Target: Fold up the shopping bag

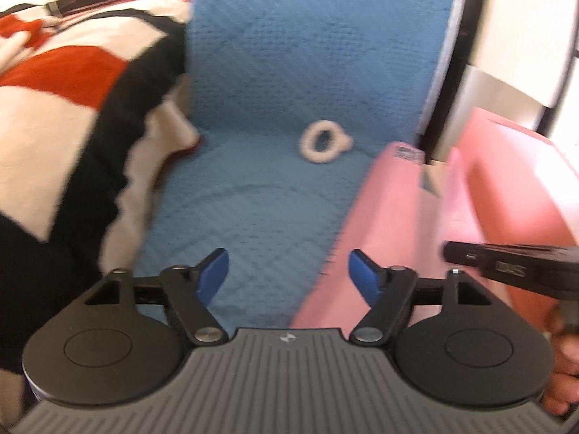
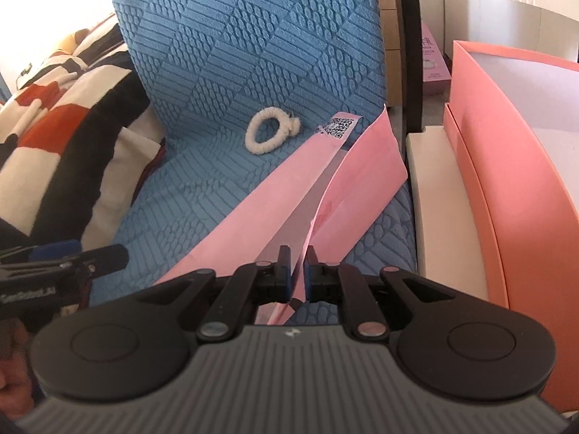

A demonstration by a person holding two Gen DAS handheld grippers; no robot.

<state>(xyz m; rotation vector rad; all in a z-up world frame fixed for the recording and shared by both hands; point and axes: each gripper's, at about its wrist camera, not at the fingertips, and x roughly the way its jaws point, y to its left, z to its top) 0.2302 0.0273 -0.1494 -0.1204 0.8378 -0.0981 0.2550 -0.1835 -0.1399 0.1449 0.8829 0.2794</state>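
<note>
On the blue cushion (image 2: 253,54) the pink bag (image 2: 253,217) runs lengthwise away from the right claw (image 2: 297,275), which is clamped on its near edge. Left claw (image 1: 287,276) stands apart, empty, bag beside its right finger

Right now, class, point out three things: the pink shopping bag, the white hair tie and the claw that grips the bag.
pink shopping bag (image 2: 253,209): right wrist view, on its flat left panel.
white hair tie (image 2: 269,132): right wrist view, on the loop's right side.
right claw (image 2: 297,275): right wrist view, between its fingertips, shut on the bag's edge.
</note>
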